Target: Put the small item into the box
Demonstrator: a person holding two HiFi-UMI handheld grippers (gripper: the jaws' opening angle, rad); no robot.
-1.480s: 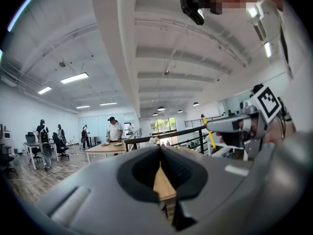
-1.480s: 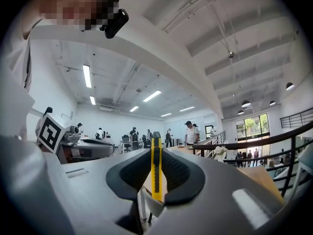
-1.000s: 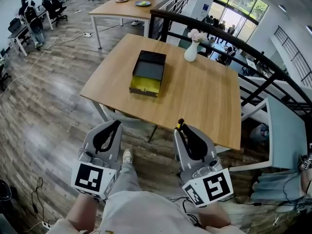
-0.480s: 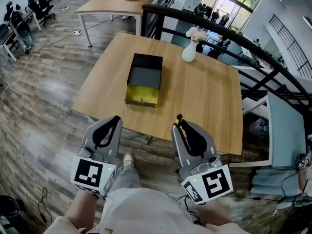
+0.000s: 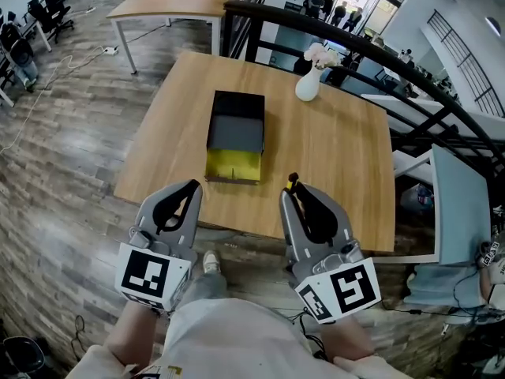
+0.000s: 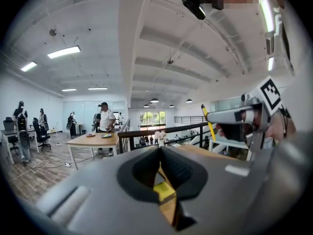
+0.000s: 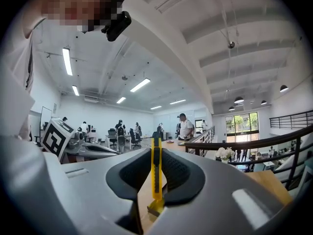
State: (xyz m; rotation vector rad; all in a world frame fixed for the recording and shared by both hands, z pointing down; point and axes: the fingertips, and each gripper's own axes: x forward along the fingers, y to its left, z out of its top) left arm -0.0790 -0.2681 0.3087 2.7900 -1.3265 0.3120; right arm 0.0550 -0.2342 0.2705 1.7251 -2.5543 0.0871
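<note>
Claw state: right gripper (image 5: 295,188) pinching cutter knife (image 7: 156,173) – slim yellow body upright between pads, tip protruding. Judged light, rigid, smooth plastic; may pivot, so mid-body grip suits. left gripper (image 5: 192,186) pressed together, nothing held. box (image 5: 233,165) ahead, slightly left of right claw, on table (image 5: 339,156). vase (image 5: 308,85) beyond box – 1 obstacle, well apart.

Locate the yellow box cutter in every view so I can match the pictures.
Head view: lower centre, the box cutter pokes up from the right tongs.
Left gripper view: right of centre, a thin yellow strip.
Right gripper view: dead centre, upright between the tongs.
Shared landmark: the white flower vase, seen in all three.
</note>
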